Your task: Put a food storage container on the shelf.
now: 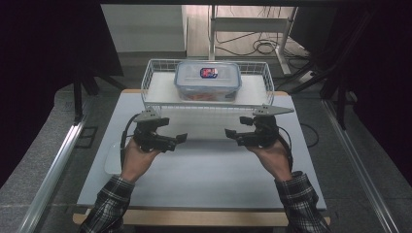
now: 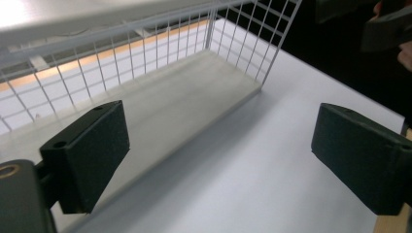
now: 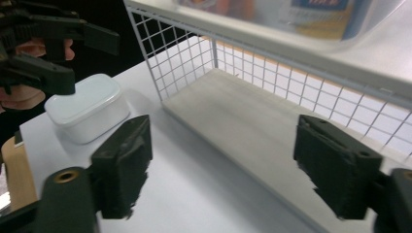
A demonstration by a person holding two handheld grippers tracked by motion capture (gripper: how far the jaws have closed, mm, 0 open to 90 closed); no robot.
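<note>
While both grippers gape empty, clear blue-latched container (image 1: 208, 80) atop white wire rack (image 1: 155, 73), red label

The high view looks down on the table (image 1: 204, 170); both gripper views closely face the wire rack (image 2: 233, 34).

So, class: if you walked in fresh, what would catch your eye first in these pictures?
The clear lidded container with the blue-and-red label, sitting on top of the white wire rack at the table's far edge. Then the left gripper and right gripper, both open, facing each other above the white table.
</note>
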